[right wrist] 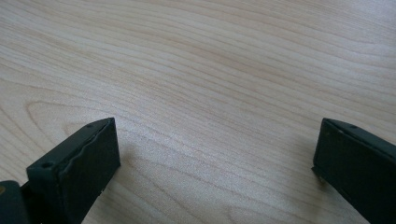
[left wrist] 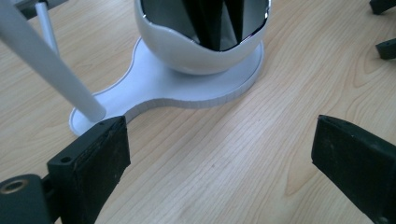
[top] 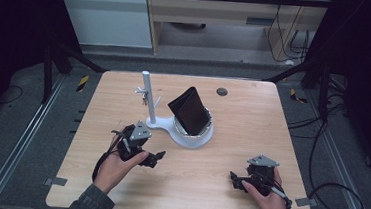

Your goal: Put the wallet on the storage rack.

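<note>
A: What sits at the middle of the table [top: 251,135]?

B: A white stand [top: 191,135] with a flat base and a round bowl [top: 197,130]. A black wallet [top: 189,111] stands half-folded in the bowl, leaning toward ten o'clock. A white post [top: 148,95] rises from the base's narrow end, at nine o'clock from the bowl.

A: And the left gripper [top: 158,157]?

B: It lies low over the wood at seven o'clock from the stand, near it but not touching. The person's left hand [top: 118,165] wraps it from behind, the forearm coming in from six o'clock, jaws aimed toward three o'clock. In the left gripper view its jaws stand wide apart with bare wood between them; the bowl [left wrist: 201,46] and wallet [left wrist: 212,21] are at twelve o'clock ahead, the post [left wrist: 51,65] at ten.

A: The right gripper [top: 232,181]?

B: Well apart, at five o'clock from the stand. The right hand [top: 266,198] grips it, jaws pointing toward nine o'clock. In its own view the jaws are spread, nothing held.
</note>
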Demonstrator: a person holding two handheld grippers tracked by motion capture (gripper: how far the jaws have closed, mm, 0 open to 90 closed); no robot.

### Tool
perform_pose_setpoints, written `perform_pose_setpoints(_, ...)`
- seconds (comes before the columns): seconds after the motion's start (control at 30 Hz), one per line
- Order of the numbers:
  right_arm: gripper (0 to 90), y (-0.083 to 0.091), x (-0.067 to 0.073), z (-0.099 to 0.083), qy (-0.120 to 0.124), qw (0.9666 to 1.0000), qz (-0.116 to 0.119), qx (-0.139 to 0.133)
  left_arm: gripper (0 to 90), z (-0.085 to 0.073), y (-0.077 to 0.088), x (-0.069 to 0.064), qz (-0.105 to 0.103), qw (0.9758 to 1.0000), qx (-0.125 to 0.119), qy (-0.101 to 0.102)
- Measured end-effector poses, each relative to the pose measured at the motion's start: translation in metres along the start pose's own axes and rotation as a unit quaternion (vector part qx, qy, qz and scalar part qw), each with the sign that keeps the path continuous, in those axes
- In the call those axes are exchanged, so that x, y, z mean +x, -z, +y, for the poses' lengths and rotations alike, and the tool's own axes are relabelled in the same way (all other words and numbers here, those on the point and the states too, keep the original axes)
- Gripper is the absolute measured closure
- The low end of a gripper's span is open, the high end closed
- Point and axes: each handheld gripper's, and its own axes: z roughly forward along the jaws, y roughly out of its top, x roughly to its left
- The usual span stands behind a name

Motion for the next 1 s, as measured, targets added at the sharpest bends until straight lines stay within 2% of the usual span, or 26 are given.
perform_pose_setpoints(0.2, 0.6, 0.000, 0.000, 0.000, 0.000, 1.0000, 0.001, 0.000, 4.2, -0.013, 0.000, 0.008, 0.007, 0.9999, 0.009, 0.010)
perform_pose_setpoints(0.57, 0.6, 0.000, 0.000, 0.000, 0.000, 1.0000, 0.001, 0.000, 4.3, -0.039, 0.002, 0.026, 0.021, 0.9987, 0.020, 0.042)
perform_pose_setpoints(0.77, 0.6, 0.000, 0.000, 0.000, 0.000, 1.0000, 0.001, 0.000, 4.4, -0.059, 0.001, 0.040, 0.034, 0.9970, 0.031, 0.062)
perform_pose_setpoints(0.87, 0.6, 0.000, 0.000, 0.000, 0.000, 1.0000, 0.001, 0.000, 4.5, -0.074, 0.001, 0.051, 0.046, 0.9949, 0.037, 0.082)
perform_pose_setpoints(1.0, 0.6, 0.000, 0.000, 0.000, 0.000, 1.0000, 0.001, 0.000, 4.7, -0.084, 0.001, 0.058, 0.055, 0.9933, 0.040, 0.093)
